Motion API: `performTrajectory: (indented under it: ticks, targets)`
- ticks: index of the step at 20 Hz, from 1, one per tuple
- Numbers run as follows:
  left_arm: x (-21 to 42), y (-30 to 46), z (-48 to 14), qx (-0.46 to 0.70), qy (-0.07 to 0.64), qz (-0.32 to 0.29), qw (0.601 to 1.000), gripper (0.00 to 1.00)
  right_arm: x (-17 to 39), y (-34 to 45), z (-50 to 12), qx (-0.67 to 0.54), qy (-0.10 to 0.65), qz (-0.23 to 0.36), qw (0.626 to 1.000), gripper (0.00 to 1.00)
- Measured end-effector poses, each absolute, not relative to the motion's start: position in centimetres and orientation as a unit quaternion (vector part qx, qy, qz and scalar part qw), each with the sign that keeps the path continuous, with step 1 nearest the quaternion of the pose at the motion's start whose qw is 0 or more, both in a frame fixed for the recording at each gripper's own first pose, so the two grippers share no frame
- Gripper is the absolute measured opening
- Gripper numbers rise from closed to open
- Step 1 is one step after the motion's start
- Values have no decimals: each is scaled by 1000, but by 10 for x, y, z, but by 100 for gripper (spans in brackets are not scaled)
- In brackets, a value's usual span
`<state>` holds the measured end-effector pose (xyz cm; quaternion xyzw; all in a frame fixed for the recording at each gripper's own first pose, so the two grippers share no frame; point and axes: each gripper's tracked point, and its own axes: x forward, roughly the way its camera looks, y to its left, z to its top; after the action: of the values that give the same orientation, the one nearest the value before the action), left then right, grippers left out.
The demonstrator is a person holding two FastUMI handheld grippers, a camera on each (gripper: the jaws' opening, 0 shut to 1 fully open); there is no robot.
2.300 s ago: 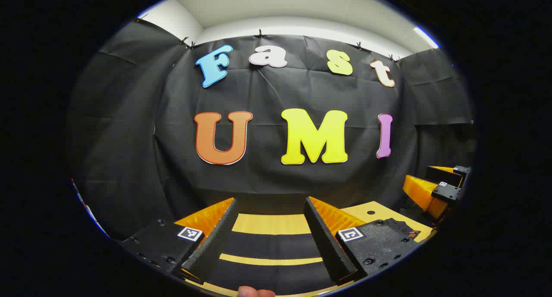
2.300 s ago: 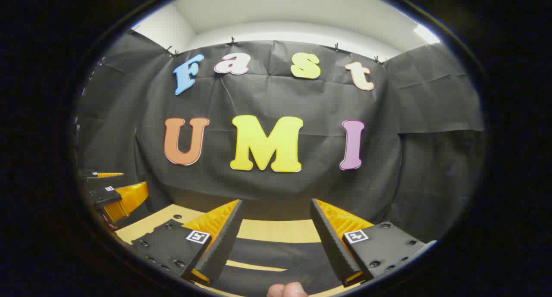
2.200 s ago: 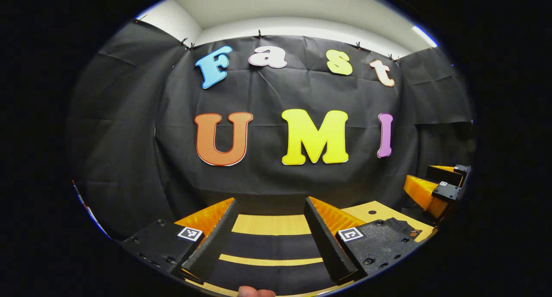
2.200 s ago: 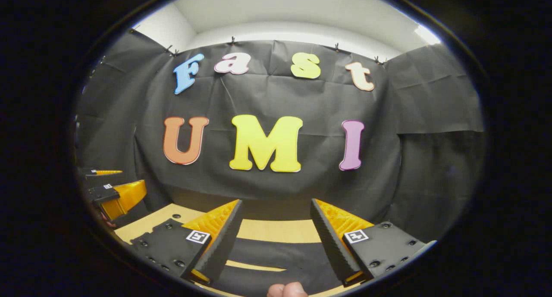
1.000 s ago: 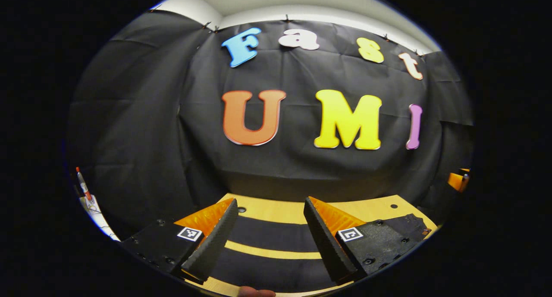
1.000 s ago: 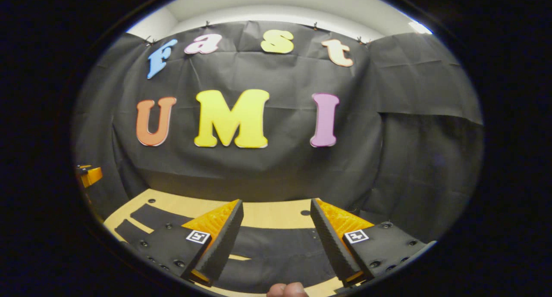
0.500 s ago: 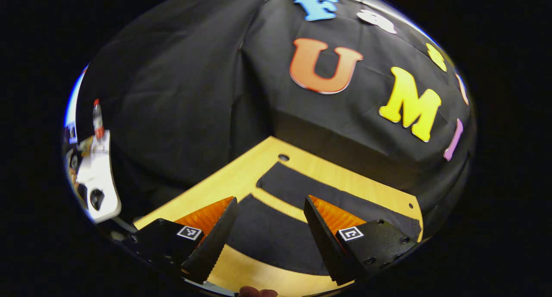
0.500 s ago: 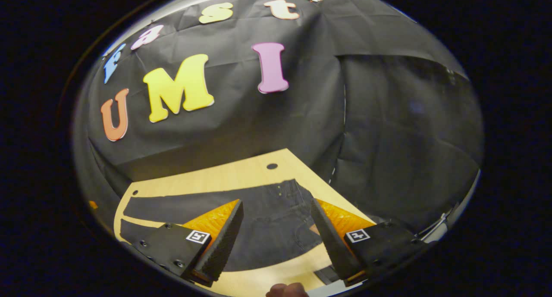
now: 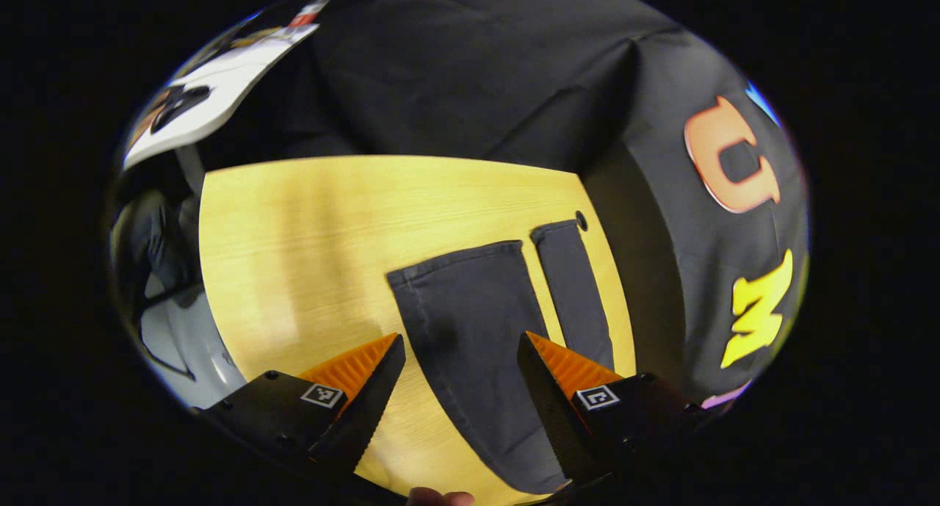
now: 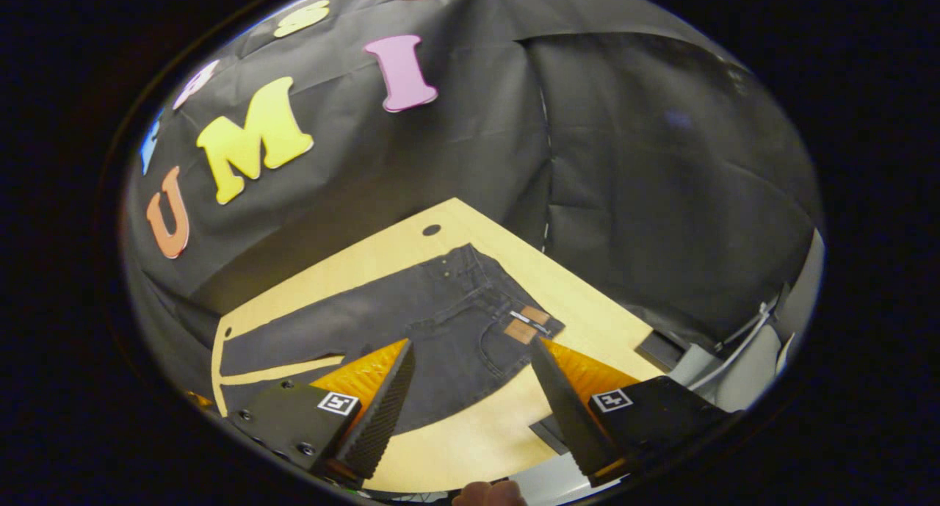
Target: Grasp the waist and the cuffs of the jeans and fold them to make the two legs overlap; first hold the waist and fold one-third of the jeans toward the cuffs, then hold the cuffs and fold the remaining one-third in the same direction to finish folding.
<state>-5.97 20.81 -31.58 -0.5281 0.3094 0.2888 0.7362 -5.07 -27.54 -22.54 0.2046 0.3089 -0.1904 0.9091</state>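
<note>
Dark charcoal denim jeans (image 10: 411, 322) lie flat and unfolded on the pale wooden table (image 10: 477, 432), both legs spread side by side with a strip of bare wood between them. Seen from the right gripper view, the waist with its tan leather patch lies toward the table's right end, and the right claw (image 10: 470, 410) hangs above the jeans' near edge by the seat, fingers wide apart and holding nothing. In the left gripper view the two cuffs of the jeans (image 9: 470, 322) end partway along the table (image 9: 308, 227), the far cuff close to a small hole in the tabletop; the left claw (image 9: 459, 396) is poised over the nearer leg, likewise wide and empty.

No grasp has begun, so the leg-overlap fold is still ahead. The likely trouble, as I judge it: each claw may pinch only the top layer of denim, so the leg opens up and sags when lifted. If waist and cuff rise unevenly, the near leg could land skewed across the far one. Heavy fabric may also drag the whole garment along the table
</note>
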Motion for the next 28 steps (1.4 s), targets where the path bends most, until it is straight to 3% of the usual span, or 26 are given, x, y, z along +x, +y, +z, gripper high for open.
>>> performTrajectory:
  ticks: [1,2,5,6,7,10,11,12,13,14,15,16,17,19,20,21,22,23,24,25,26,27,28]
  targets:
    - [-56,209,-322,-537,311,291,728,99,-55,-279,-229,211,312,-199,905,94]
    - [-54,210,-329,-543,315,291,722,100,-59,-283,-232,215,315,-207,901,99]
    - [-46,211,-342,-550,326,290,712,100,-69,-291,-245,224,328,-224,890,99]
    - [-43,209,-346,-551,329,291,709,100,-71,-292,-249,230,331,-228,886,94]
    - [-43,208,-349,-553,333,293,705,100,-73,-294,-251,235,333,-232,883,99]
    - [-36,210,-350,-544,332,295,712,100,-78,-299,-260,250,337,-241,875,99]
    - [-34,208,-350,-544,330,294,713,99,-77,-300,-264,257,338,-241,872,94]
    - [-29,208,-349,-546,327,290,714,99,-74,-302,-269,267,340,-240,869,100]
    - [-24,207,-348,-549,325,287,715,99,-71,-302,-275,284,341,-238,864,99]
    - [-20,205,-350,-551,323,284,715,98,-65,-300,-281,308,344,-234,856,94]
    - [-13,203,-349,-551,323,279,717,100,-58,-296,-287,335,346,-228,846,94]
    - [-8,202,-350,-551,323,273,720,96,-51,-295,-295,363,348,-224,835,98]
    - [-5,200,-351,-550,325,271,720,95,-45,-295,-304,392,349,-224,821,94]
    - [0,197,-352,-552,330,268,717,89,-35,-296,-322,437,355,-229,794,98]
    - [0,197,-352,-555,331,267,715,96,-29,-297,-330,454,356,-232,783,98]
    - [1,196,-352,-555,334,267,713,69,-24,-298,-336,467,357,-235,774,98]
    - [2,195,-356,-556,337,267,711,63,-18,-298,-343,476,358,-238,767,98]
    - [1,195,-359,-556,339,269,709,71,-14,-297,-349,481,362,-242,761,98]
    - [1,196,-360,-557,341,271,707,64,-10,-297,-353,483,366,-245,757,98]
    - [-1,197,-361,-557,345,275,704,70,-7,-296,-358,484,369,-245,755,98]
    - [-1,198,-362,-558,345,279,702,65,-5,-296,-361,483,374,-248,753,92]
    - [-1,198,-362,-559,346,281,699,60,-1,-296,-366,482,376,-253,750,98]
    - [0,197,-363,-560,347,284,697,46,1,-296,-370,483,380,-256,746,92]
